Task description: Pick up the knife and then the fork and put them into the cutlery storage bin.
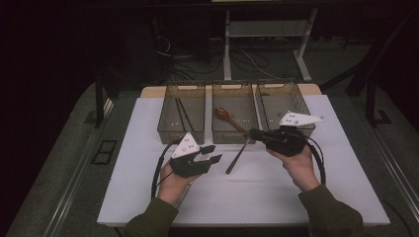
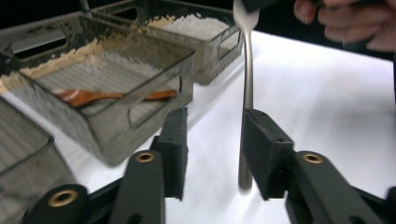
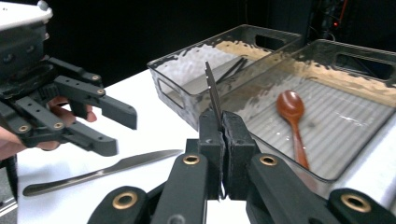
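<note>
A metal table knife (image 1: 238, 155) slants from my right gripper (image 1: 253, 134) down toward the white mat. The right gripper (image 3: 222, 116) is shut on the knife's thin blade end, which sticks up past the pads. The rest of the knife (image 3: 102, 171) runs away to the left, under the left gripper (image 3: 120, 133). My left gripper (image 1: 216, 153) is open. In the left gripper view the knife (image 2: 246, 70) passes between the pads of that gripper (image 2: 215, 116). There it lies close against the right pad, and the left pad stands well apart.
Three clear bins stand in a row at the back of the white mat (image 1: 247, 197). The left bin (image 1: 168, 129) holds black chopsticks (image 1: 182, 114). A wooden spoon (image 1: 225, 114) lies in the middle bin, and the right bin (image 1: 279, 101) sits just behind my right gripper.
</note>
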Demonstrator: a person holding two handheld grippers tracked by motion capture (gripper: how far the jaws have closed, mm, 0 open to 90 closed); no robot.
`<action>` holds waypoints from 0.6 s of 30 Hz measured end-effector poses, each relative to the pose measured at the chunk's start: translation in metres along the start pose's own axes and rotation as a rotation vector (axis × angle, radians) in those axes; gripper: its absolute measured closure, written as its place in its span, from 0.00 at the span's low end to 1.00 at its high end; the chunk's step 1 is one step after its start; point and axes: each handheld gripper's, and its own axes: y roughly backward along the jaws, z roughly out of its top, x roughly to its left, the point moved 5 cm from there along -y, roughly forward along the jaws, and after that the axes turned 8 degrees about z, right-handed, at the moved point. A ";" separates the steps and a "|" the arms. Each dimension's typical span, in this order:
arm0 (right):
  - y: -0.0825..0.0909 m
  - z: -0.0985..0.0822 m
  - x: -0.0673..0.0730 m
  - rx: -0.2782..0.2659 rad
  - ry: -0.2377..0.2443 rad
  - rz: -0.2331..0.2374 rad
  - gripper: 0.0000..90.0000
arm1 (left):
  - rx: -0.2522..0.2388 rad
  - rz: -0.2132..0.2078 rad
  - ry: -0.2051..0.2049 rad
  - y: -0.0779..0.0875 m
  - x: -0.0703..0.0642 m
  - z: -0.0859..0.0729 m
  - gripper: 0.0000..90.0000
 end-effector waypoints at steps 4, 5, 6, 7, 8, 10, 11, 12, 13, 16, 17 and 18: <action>0.009 0.001 -0.008 -0.005 -0.011 -0.023 0.97 | 0.003 0.000 0.017 0.011 0.006 -0.012 0.55; 0.013 0.002 -0.010 -0.007 -0.020 -0.029 0.97 | 0.003 0.004 0.018 0.013 0.008 -0.013 0.53; 0.015 0.002 -0.012 -0.008 -0.025 -0.032 0.97 | 0.004 0.012 0.018 0.016 0.010 -0.016 0.52; 0.017 0.002 -0.014 -0.008 -0.025 -0.037 0.97 | 0.001 0.018 0.023 0.019 0.012 -0.018 0.50; 0.020 0.002 -0.016 -0.006 -0.030 -0.039 0.97 | 0.000 0.025 0.024 0.022 0.015 -0.021 0.49; 0.025 0.002 -0.020 -0.005 -0.035 -0.049 0.97 | -0.006 0.029 0.037 0.028 0.019 -0.026 0.46; 0.028 0.002 -0.022 -0.005 -0.037 -0.054 0.97 | -0.010 0.032 0.044 0.030 0.021 -0.029 0.44; 0.030 0.003 -0.024 -0.006 -0.045 -0.058 0.97 | -0.012 0.037 0.047 0.032 0.022 -0.032 0.42; 0.033 0.003 -0.027 -0.009 -0.047 -0.064 0.97 | -0.011 0.039 0.050 0.035 0.024 -0.035 0.41; 0.041 0.004 -0.033 -0.012 -0.064 -0.081 0.97 | -0.007 0.033 0.067 0.039 0.025 -0.045 0.33; 0.043 0.004 -0.036 -0.013 -0.066 -0.083 0.97 | -0.005 0.030 0.070 0.040 0.025 -0.048 0.31; 0.046 0.004 -0.038 -0.015 -0.074 -0.088 0.97 | 0.003 0.030 0.070 0.041 0.024 -0.052 0.28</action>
